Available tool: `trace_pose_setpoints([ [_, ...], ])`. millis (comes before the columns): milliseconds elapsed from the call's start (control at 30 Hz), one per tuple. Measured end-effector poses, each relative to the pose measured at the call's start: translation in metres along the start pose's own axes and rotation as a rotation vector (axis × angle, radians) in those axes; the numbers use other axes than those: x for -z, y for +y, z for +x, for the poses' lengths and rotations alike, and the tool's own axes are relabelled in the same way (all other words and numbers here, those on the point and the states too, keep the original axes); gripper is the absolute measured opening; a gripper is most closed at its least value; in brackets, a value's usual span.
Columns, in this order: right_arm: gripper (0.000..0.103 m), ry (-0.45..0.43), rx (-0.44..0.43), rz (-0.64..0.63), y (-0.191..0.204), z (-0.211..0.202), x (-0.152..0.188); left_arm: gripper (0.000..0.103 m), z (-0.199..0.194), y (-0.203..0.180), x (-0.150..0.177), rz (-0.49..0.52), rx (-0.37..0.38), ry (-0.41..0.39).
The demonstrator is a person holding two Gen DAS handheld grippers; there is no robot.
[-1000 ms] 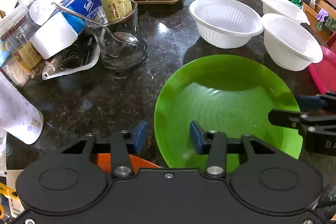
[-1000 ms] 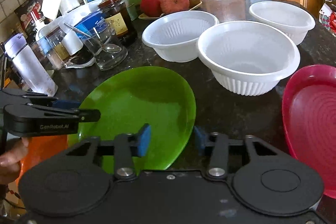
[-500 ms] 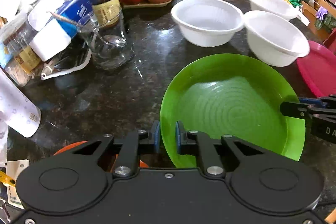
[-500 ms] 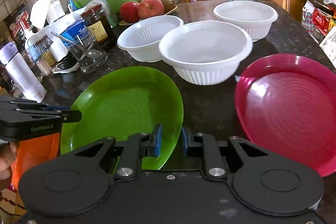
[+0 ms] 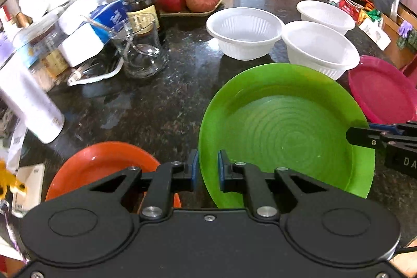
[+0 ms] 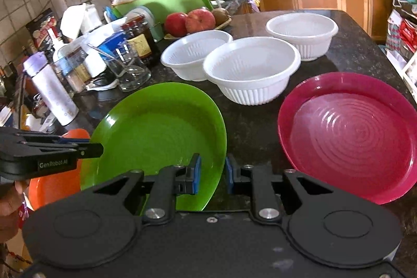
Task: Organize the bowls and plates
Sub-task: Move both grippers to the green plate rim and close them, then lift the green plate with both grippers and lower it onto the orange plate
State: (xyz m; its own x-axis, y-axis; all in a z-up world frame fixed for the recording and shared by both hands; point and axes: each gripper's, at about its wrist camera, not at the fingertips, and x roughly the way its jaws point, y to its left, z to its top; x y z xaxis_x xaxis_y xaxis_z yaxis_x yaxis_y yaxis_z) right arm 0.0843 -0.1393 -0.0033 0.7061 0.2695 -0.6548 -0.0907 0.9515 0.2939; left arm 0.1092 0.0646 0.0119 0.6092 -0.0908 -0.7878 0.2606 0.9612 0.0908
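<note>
Gripping the round green plastic plate (image 5: 284, 132) from opposite edges, both tools are clenched on its rim. The left tool (image 5: 208, 168) pinches the plate's left edge between its blue pads, and the right tool (image 6: 211, 175) pinches the right edge; each tool's jaws have just been closing, with the rim between them. In the left wrist view the right tool's black fingers (image 5: 365, 138) reach in over the plate's far side.

The plate is tilted rather than flat: in the right wrist view its right edge stands higher and its ribbed eating face turns toward the left. Being round, it has no long axis; the line between the two grips runs side to side across the dark speckled stone bench (image 5: 156, 106). Whether any part of the plate touches the bench I cannot tell.

Just left of the green plate, a round orange plastic plate (image 5: 104, 163) lies flat on the bench. To its right lies a round magenta plastic plate (image 6: 349, 134), flat and apart from it. Beyond the green plate stand three white ribbed plastic bowls, all upright: a left one (image 6: 195, 56), a nearer middle one (image 6: 250, 69) overlapping it in view, and a far right one (image 6: 302, 30) standing apart. A clear glass mug (image 5: 140, 54) with a spoon inside stands at the left.
</note>
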Motion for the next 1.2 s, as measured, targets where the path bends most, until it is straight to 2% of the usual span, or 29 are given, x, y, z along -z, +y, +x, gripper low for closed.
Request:
trace_pose_setpoints([
  [167,0.022,-0.015,-0.033,-0.031,0.014,-0.003,0.000,0.019,-0.011,0.009,0.012,-0.052,-0.026,-0.009],
  [367,0.019,-0.039,-0.058,-0.061,0.050,0.001,-0.001,0.019,-0.025,0.034,0.024,-0.081,-0.058,-0.030],
  [767,0.018,0.009,-0.140,-0.117,0.146,0.041,-0.001,0.019,-0.036,0.123,0.051,-0.143,-0.150,-0.023],
  [900,0.018,0.035,-0.135,-0.128,0.168,0.051,0.005,0.019,-0.033,0.144,0.062,-0.153,-0.142,-0.001],
  [1200,0.018,0.046,-0.078,-0.117,0.188,0.055,0.018,0.020,-0.030,0.169,0.077,-0.145,-0.089,0.012],
])
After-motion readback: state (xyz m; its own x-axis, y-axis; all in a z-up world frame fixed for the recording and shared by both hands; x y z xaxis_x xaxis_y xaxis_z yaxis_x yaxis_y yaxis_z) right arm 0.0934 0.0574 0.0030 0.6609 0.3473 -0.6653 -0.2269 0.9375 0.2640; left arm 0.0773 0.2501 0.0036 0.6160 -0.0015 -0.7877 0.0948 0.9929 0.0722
